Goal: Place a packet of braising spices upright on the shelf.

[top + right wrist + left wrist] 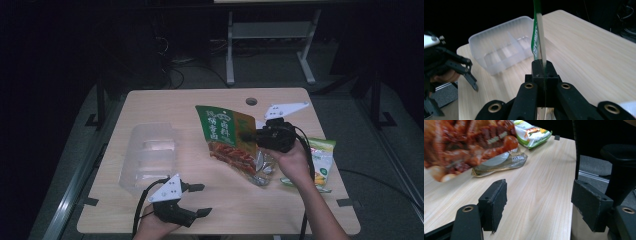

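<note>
Right gripper [250, 136], clenched on the edge of the green-and-red printed snack pouch [227, 140] at frame centre, holds it tilted above the table, with the clear ribbed plastic tray [150, 155] to its left, nearer the released, empty left gripper [200, 199].

**Three cameras, one table: how it's covered**

The whole table [150, 210] is taken in from above and in front by the high view, angled down, fairly far off. The left gripper view is set low, right by the tabletop, and is aimed across it at the snack bag [471, 145]. The right gripper view is aimed the other way, toward the clear tray [501, 47]. The bag and tray are shared with the high view.
</note>
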`<state>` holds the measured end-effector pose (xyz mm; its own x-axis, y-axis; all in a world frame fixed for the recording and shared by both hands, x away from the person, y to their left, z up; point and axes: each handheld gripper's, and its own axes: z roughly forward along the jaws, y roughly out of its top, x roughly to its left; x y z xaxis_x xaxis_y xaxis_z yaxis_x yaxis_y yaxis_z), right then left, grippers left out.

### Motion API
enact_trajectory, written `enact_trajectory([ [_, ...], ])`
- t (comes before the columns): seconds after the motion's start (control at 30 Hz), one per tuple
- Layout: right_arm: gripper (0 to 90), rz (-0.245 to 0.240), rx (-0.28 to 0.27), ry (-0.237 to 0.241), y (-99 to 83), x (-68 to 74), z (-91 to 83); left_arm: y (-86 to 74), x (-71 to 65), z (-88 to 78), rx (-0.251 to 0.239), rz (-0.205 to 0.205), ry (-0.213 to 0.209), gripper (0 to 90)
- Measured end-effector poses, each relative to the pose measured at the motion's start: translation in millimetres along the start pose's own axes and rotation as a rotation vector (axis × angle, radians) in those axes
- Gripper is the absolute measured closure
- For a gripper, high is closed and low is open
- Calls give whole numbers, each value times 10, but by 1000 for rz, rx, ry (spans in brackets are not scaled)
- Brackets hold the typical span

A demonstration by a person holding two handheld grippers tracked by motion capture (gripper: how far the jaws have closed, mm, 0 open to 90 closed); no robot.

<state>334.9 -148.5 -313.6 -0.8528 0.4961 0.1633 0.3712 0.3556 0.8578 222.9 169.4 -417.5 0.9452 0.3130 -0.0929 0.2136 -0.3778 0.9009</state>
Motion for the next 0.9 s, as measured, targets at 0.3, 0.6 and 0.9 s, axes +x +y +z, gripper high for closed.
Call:
enact_trajectory([
  [0.3,900,-48,-11,22,385,23,202,-6,9,-38,-32,20,6,268],
  [0.6,900,-79,-28,58,680,72,450,-31,4,-82,-74,28,11,264],
  [0.9,900,-95,-38,85,959,116,684,-56,10,-78,-80,15,9,254],
])
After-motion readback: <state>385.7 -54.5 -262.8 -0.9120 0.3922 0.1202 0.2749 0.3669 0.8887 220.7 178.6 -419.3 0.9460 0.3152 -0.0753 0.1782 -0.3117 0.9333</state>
